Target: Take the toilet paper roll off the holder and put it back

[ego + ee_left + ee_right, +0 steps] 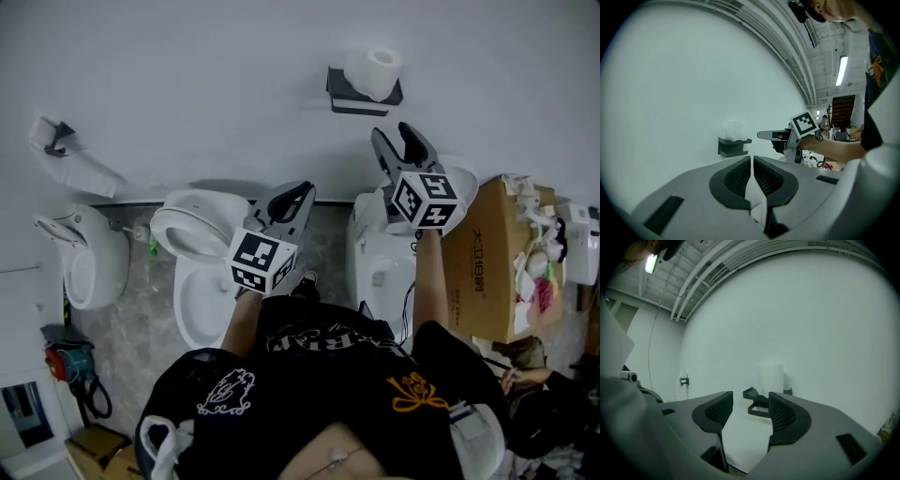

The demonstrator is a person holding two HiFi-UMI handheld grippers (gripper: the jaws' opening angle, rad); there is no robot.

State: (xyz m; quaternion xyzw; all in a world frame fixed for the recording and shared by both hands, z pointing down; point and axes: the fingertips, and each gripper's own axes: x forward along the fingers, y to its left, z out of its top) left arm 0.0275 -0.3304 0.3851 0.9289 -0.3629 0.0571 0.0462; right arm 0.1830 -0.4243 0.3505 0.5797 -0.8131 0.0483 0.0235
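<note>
Toilet paper roll (377,69) sits on holder (356,106).

Wall holder and tiled floor

The dark holder (364,97) is fixed to the far white wall (187,75), and the toilet paper roll (376,68) stands upright on it. Below, the grey marbled floor (141,328) carries a white toilet (202,281) at left, a second toilet (370,248) beside it, and a cardboard box (487,272) furthest right.

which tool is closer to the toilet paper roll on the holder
Right. The right tool sits just short of the toilet paper roll on its wall holder, pointed at it, open, not touching. The left tool is farther back and off to the roll's left, shut.
</note>
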